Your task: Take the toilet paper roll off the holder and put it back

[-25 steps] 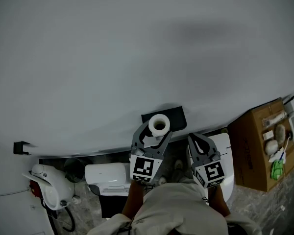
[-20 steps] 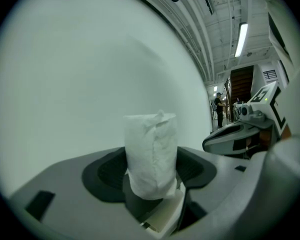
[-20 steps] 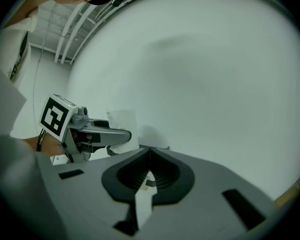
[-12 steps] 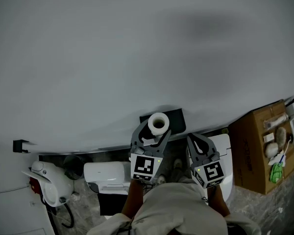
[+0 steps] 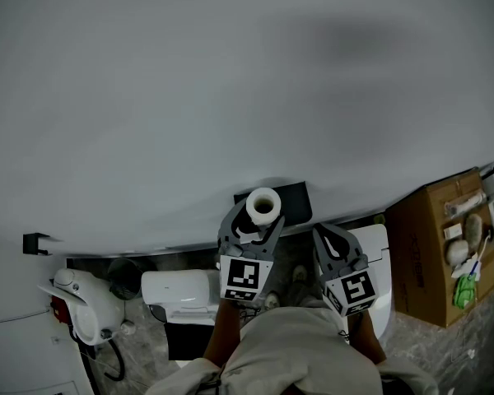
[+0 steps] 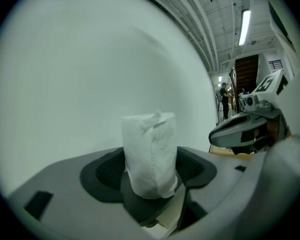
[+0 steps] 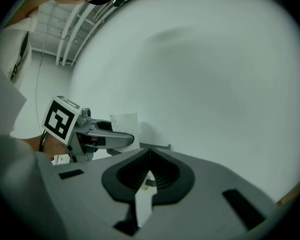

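**A:** Entry one: the roll. Where is it, taking the holder as landmark?

**B:** Roll [image 5: 263, 206]: white paper, upright, its open core facing the head camera, with a loose torn edge at the top. It sits over the left part of the holder [image 5: 292, 197], a black plate on the grey wall [image 5: 230, 97]. No view shows whether roll and holder touch.

**A:** Entry two: the grippers.

**B:** Left gripper [image 5: 253, 223]: just below the holder, with both pads pressed against the sides of the roll, grasping it. Right gripper [image 5: 331, 234]: below and right of the holder and apart from it. Its jaws are clenched tip to tip with nothing between them.

**A:** Any brands, labels or writing?

**B:** The only clear print is the black-and-white square marker on each cube, on the left [image 5: 245, 280] and on the right [image 5: 358, 290]. These are patterns, not letters. The roll and the holder are plain.

**A:** Other stock?

**B:** Box [image 5: 424, 257]: brown cardboard, well to the right of the holder and lower. It holds small packets, one of them green, whose print is too small to read. Bracket [image 5: 34, 245]: small and black, on the wall far to the left of the holder. Fixture [image 5: 380, 257]: white, below the holder and partly behind the right gripper. A white appliance [image 5: 82, 313] with a red part stands low and far to the left of the holder.
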The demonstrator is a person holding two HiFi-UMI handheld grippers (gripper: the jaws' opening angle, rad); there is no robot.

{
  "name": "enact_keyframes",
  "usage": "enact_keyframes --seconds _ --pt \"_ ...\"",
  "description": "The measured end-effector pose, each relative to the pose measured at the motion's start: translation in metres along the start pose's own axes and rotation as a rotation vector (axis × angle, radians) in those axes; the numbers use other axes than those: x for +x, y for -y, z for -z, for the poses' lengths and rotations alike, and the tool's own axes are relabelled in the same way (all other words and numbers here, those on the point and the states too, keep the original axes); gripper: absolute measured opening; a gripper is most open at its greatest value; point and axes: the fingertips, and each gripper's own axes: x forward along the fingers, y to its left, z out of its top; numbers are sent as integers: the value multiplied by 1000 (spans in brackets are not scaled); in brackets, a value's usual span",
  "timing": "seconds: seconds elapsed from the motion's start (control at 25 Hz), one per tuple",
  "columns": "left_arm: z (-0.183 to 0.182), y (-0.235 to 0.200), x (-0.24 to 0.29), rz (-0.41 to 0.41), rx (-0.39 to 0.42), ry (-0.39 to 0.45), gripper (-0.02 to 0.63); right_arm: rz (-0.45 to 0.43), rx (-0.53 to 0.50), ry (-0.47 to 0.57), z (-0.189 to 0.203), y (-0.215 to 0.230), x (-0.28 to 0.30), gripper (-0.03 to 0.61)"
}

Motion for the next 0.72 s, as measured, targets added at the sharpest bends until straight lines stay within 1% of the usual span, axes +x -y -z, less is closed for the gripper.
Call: enact_keyframes --seconds 0.16,0.28,0.44,0.56,0.72 --pt "2 -1 -1 -12 -4 -9 309 -13 3 -25 6 -3 -1 -2" --pt "2 -3 -1 -22 3 -13 321 -10 -5 -2 1 -3 0 -2" --pt "4 -3 -2 -10 -4 -20 333 -10 -7 11 -2 -5 1 -2" --pt "2 -3 -6 -4 -25 -6 337 -9 -11 9 -2 -7 0 -2" --pt "-4 -5 -17 -14 -26 24 339 -4 -21 16 -4 -10 -3 -2"
